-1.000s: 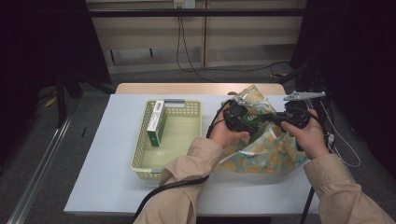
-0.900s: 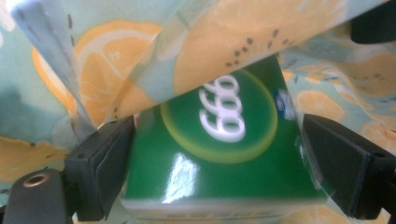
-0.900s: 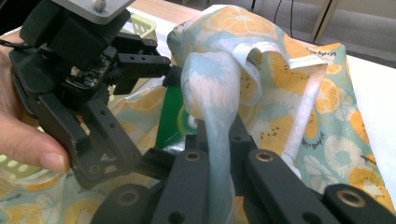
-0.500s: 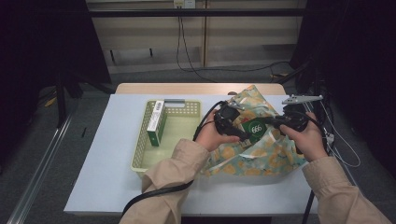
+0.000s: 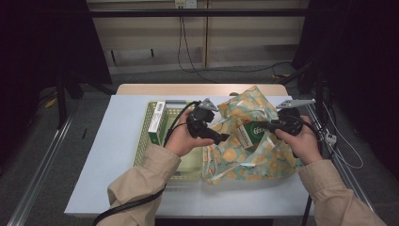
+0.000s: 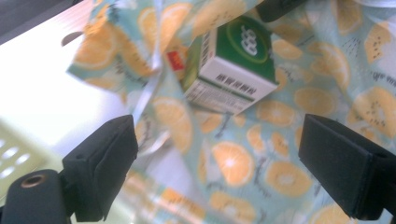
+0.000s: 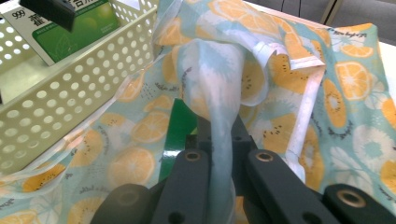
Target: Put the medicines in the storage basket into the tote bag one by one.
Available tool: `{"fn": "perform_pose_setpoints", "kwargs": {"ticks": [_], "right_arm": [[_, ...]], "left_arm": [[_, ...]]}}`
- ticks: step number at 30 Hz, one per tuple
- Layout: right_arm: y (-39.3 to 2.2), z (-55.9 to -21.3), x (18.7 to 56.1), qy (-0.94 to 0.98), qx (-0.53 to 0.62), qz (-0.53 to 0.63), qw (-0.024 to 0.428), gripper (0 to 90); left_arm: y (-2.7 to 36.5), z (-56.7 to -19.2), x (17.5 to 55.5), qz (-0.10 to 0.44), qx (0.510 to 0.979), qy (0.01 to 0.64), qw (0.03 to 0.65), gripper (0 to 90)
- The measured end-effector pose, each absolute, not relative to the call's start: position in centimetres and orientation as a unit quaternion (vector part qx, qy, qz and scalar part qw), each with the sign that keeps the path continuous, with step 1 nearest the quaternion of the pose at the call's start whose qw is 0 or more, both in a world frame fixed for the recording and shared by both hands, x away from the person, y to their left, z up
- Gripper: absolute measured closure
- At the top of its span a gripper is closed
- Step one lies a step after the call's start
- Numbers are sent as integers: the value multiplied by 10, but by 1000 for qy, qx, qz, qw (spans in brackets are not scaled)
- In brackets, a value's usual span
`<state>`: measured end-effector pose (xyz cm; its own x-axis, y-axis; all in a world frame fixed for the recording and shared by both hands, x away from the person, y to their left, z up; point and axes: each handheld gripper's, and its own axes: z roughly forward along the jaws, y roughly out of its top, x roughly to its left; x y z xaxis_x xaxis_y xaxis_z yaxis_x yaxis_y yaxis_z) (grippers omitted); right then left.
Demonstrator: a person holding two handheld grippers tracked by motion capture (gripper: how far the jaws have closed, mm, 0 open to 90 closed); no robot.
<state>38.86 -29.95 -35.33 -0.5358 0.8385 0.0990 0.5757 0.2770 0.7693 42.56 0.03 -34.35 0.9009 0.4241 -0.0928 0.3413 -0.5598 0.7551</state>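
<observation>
- The right gripper was clamped on a fold of the fruit-print bag, holding it up on the bench.
- The left gripper stood open and empty, near the green box at the bag's mouth.
- The step looked like unpacking; next, the left gripper would need to close on the box.
- The box showed "666"; the one in the basket read "999".

basket left of bag on table; box in basket

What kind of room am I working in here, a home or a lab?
Most likely a lab or recording bay, not a home: a plain white table hemmed by black curtains, metal floor rails, and loose cables hanging from a wall outlet.
</observation>
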Motion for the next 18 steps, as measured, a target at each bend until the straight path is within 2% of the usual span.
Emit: {"fn": "perform_pose_setpoints", "kwargs": {"ticks": [18], "right_arm": [[-294,-356,386,784,446,400,160,886]], "left_arm": [[71,-342,436,84,874,266,398,94]]}}
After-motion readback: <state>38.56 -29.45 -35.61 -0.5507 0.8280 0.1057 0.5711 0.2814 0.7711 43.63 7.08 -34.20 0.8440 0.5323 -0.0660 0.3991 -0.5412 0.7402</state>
